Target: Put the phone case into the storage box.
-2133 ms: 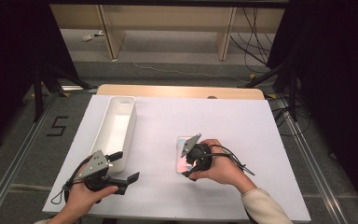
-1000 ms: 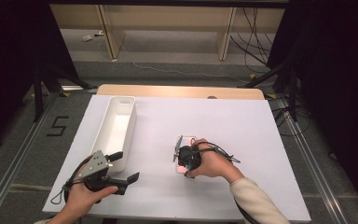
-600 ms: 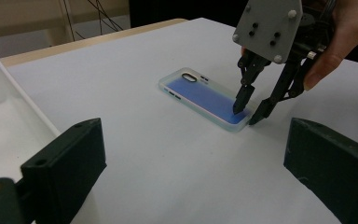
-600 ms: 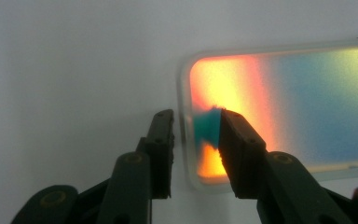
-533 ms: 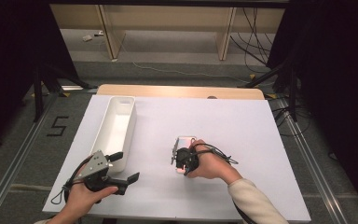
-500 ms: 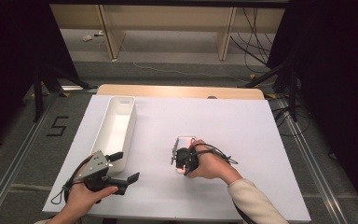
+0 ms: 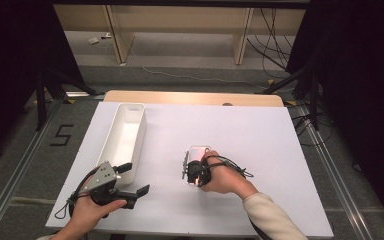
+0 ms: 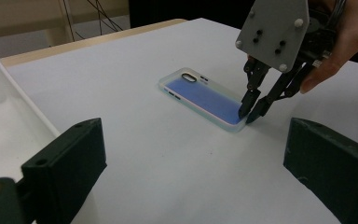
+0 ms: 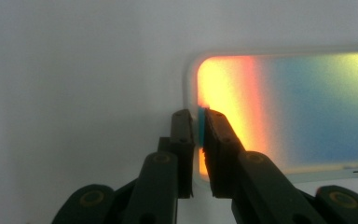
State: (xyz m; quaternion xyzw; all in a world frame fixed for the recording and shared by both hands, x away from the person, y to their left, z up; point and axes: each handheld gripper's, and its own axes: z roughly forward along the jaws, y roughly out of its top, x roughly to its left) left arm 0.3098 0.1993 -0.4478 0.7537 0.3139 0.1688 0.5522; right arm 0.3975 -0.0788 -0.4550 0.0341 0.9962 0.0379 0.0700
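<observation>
High view shows a phone case lying flat on the white table, near the middle. The right gripper points down at the end of the case that is closest to the person. A hand holds this gripper from the right side.

Right gripper view looks straight down its two black jaws. The jaws have just been closing, and now they pinch the short edge wall of the phone case, close to one corner. One jaw is outside the case and one is inside it. The case glows orange, pink and blue there.

Left gripper view shows the same case looking blue, with the right gripper tips squeezed on its near end.

The left gripper sits well apart from the case, next to the near end of a long white tray. Its jaws are wide open and hold nothing.
</observation>
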